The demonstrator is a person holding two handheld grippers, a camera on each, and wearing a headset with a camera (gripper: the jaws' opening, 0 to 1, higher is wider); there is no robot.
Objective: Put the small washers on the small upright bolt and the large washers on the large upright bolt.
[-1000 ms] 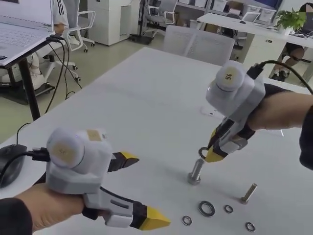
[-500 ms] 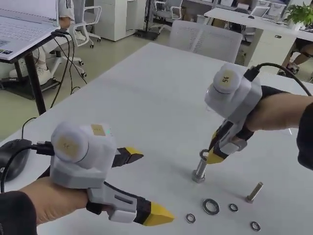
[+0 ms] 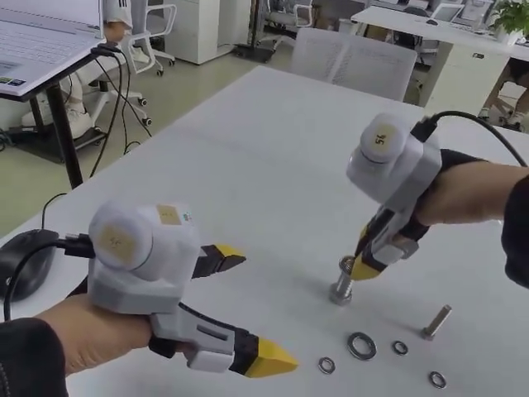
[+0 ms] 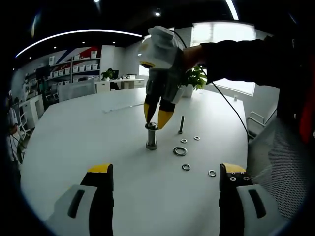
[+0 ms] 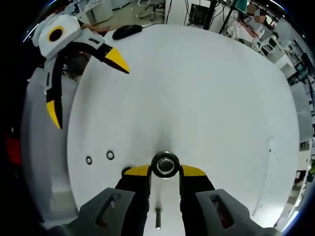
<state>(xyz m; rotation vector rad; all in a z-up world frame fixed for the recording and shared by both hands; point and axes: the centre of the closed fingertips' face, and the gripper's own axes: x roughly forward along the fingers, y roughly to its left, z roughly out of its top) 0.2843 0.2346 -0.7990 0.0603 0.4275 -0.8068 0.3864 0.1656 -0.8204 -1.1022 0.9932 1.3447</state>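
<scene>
The right gripper (image 3: 357, 268) pinches a large washer (image 3: 346, 265) between its tips, right at the top of the upright large bolt (image 3: 340, 291). The left gripper (image 4: 166, 169) gapes wide, well apart from that bolt.

White table (image 3: 248, 165): large bolt (image 3: 341, 290) upright, small bolt (image 3: 436, 321) near it, one large washer (image 3: 361, 345), three small washers (image 3: 326, 365) flat.

lg bolt (image 3: 341, 287) upright, washer (image 3: 346, 265) at its tip; sm bolt (image 3: 436, 322) upright nearby; loose lg washer (image 3: 361, 345), 3 sm washers (image 3: 326, 365) flat.
</scene>
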